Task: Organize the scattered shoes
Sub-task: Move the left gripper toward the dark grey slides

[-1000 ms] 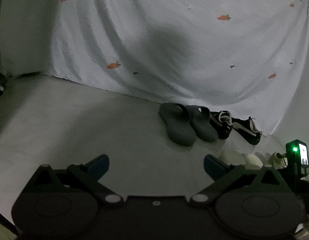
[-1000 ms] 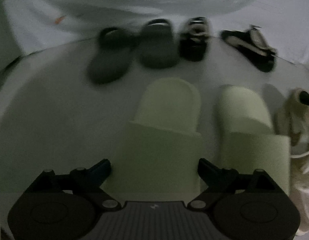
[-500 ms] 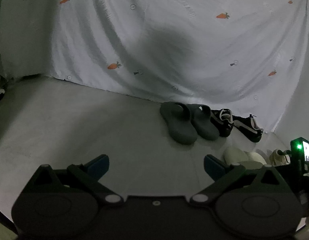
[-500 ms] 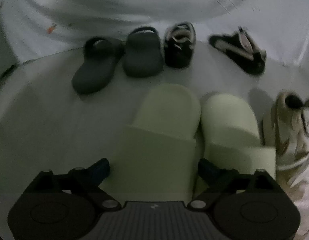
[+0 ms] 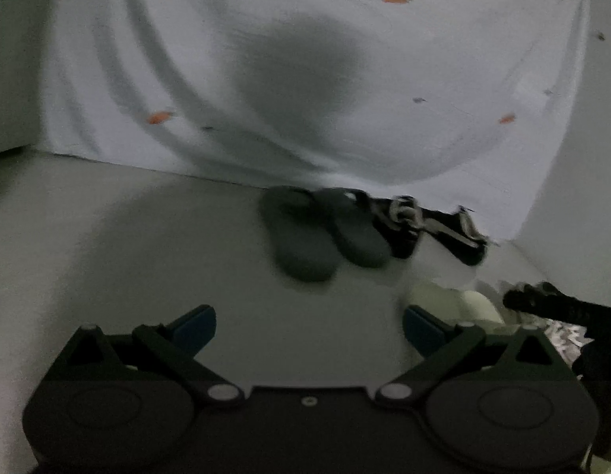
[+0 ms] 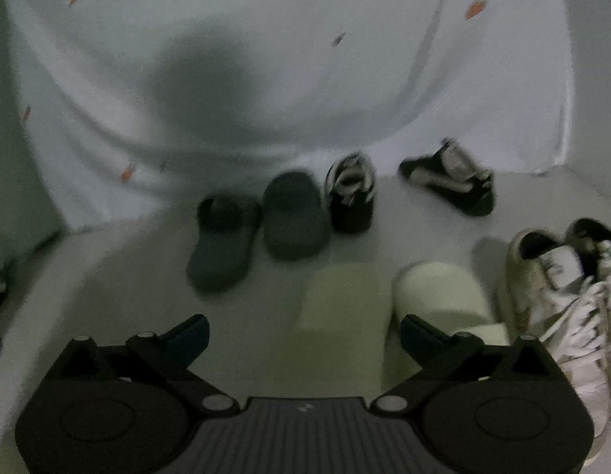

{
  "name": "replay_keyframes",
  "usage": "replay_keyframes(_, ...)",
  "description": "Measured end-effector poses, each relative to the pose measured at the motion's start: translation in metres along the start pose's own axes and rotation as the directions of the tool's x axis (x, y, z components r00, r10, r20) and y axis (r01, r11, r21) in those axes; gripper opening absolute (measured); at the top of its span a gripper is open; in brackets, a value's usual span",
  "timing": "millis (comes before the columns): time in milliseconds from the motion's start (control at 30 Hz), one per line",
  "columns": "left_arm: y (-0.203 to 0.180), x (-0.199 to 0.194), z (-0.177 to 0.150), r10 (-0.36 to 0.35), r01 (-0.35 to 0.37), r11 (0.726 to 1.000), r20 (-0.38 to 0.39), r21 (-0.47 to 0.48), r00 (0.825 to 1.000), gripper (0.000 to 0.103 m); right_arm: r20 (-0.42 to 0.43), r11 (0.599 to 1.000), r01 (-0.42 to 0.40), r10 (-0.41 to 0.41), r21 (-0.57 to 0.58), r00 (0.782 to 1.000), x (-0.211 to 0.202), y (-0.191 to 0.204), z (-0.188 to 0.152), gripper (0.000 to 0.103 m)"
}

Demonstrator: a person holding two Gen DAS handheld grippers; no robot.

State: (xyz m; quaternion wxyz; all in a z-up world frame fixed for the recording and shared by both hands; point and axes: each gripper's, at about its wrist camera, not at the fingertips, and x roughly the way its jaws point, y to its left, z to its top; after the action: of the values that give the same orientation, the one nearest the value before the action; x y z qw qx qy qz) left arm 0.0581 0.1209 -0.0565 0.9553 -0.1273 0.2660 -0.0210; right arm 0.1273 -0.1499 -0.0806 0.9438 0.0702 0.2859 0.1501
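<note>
The right gripper (image 6: 305,333) hangs over the floor (image 6: 108,288) with its jaws spreading apart and almost fully wide; nothing is clamped, though the heel end of a pale green slipper (image 6: 344,308) lies on the floor in the gap between the blue pads, touched by neither. Just to the right of it, side by side and touching, sits the second pale green slipper (image 6: 439,296). Further right, a pair of white sneakers (image 6: 550,288) lies close against that slipper, laces loose. Beyond the slippers, near the foot of the hanging sheet (image 6: 305,79) printed with small carrots, a row runs from left to right: two dark grey slides (image 6: 266,233) side by side, then a black sneaker (image 6: 350,197) just beside them, and a second black sneaker (image 6: 451,185) set apart and angled. The left gripper (image 5: 309,328) is likewise released, jaws wide with only bare floor between them. From its view the grey slides (image 5: 325,237) and black sneakers (image 5: 423,229) lie ahead by the sheet (image 5: 305,59), the pale slippers (image 5: 451,300) sit behind its right finger, and the dark body of the other gripper enters at the right edge. Both views are blurred.
</note>
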Motion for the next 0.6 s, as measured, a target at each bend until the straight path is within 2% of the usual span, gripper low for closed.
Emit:
replay_keyframes(33,-0.006,0.008,0.004,-0.019,0.019,1.0,-0.004,0.01,1.0,0.102,0.05,0.999,0.051,-0.051,-0.004,0.997,-0.006,-0.001,0.002,0.102)
replay_keyframes(133,-0.021,0.032,0.016,-0.069,0.07,0.997,-0.014,0.035,0.997,0.102,0.1,0.993,0.114,-0.113,-0.003,0.989,-0.012,-0.006,0.009,0.103)
replay_keyframes(233,-0.035,0.058,0.029,-0.107,0.108,0.993,-0.025,0.054,0.994,0.101,0.105,0.993,0.106,-0.111,0.051,0.988,-0.002,-0.021,0.021,0.103)
replay_keyframes(300,-0.039,0.079,0.038,-0.107,0.109,0.992,-0.034,0.056,0.994,0.101,0.109,0.991,0.118,-0.123,0.057,0.986,0.004,-0.025,0.024,0.103)
replay_keyframes(467,-0.034,0.135,0.062,-0.094,0.096,0.994,-0.032,0.058,0.995,0.1,0.081,0.987,0.146,-0.151,0.066,0.985,0.048,-0.037,0.038,0.103)
replay_keyframes(600,-0.019,0.19,0.085,-0.06,0.062,0.997,-0.057,0.042,0.997,0.092,0.029,0.986,0.15,-0.152,0.079,0.988,0.098,-0.039,0.053,0.103)
